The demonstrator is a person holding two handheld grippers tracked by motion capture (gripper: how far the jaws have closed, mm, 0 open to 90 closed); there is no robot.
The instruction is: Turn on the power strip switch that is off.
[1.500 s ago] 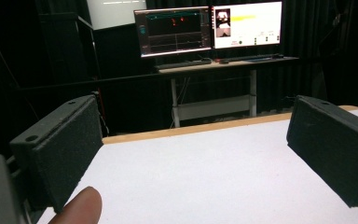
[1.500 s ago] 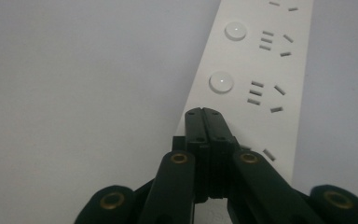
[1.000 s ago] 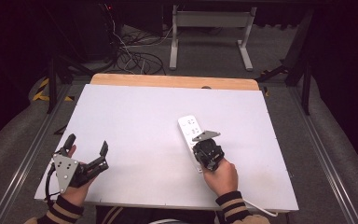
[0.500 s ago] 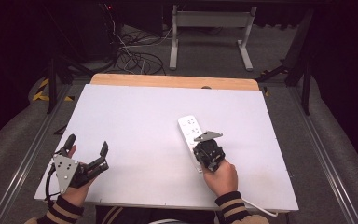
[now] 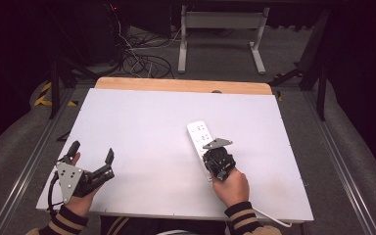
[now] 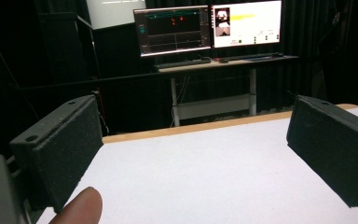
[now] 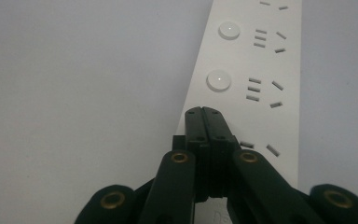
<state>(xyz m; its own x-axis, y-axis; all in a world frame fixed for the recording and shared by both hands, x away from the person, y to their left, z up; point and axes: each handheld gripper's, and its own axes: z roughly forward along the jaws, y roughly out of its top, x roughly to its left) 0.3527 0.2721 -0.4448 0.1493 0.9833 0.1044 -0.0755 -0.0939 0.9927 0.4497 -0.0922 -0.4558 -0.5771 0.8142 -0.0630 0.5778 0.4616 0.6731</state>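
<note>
Hovering over the long white plastic power strip [image 5: 199, 139] right of table centre, right gripper [image 7: 202, 111] has jaws closed empty, tips on its near end; strip's long axis runs away along them. Left gripper [image 5: 91, 153] open, well apart.

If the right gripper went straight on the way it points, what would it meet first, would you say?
Probably the power strip: the shut right gripper sits over its near part, tips aimed at a round button.

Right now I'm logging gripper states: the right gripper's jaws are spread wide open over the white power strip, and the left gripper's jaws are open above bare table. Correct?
Not quite: the right gripper has its jaws pressed shut, tips over the white power strip, as the right gripper view shows. The left gripper is indeed open above bare table.
</note>
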